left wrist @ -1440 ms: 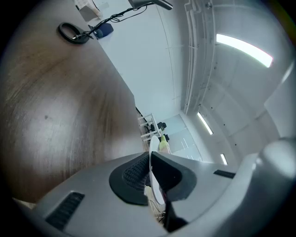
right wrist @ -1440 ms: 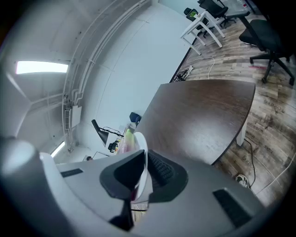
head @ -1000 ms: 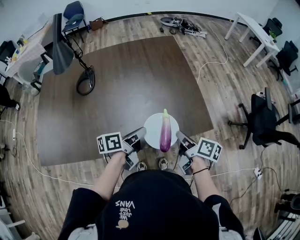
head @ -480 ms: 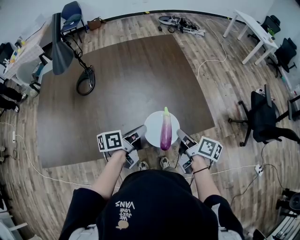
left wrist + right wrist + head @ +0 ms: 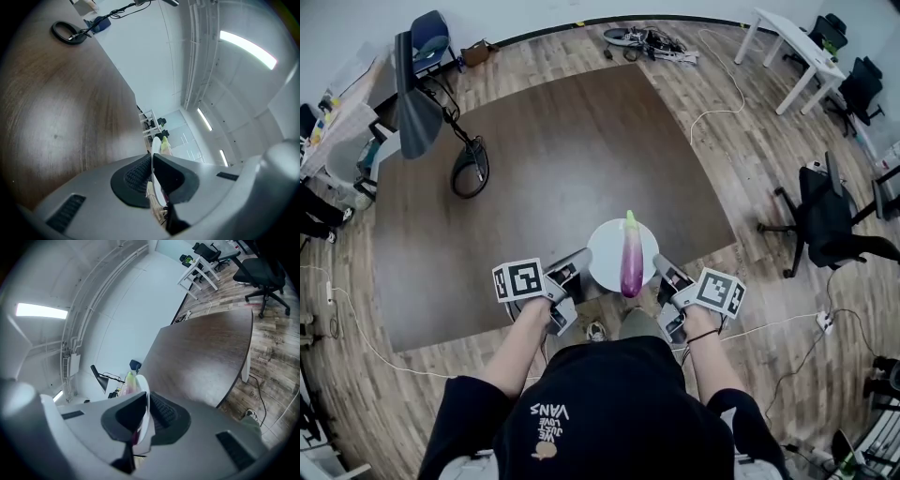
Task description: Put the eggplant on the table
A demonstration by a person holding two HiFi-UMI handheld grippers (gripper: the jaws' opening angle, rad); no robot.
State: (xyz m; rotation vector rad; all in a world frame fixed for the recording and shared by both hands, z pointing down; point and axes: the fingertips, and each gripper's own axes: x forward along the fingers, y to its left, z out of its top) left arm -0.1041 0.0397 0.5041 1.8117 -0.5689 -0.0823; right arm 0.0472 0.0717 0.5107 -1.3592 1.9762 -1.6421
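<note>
Plate (image 5: 605,253) has edged slightly forward at the bench's (image 5: 544,159) near edge, with the jaws of the left gripper (image 5: 586,259) and right gripper (image 5: 658,268) clamped on its rim; we judge the loose, glossy eggplant (image 5: 631,262) roll-prone.

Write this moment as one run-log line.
left gripper: shut on plate rim | right gripper: shut on plate rim | eggplant: lying on plate | plate: at table near edge

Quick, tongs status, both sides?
Left tongs: shut on the plate rim.
Right tongs: shut on the plate's opposite rim.
</note>
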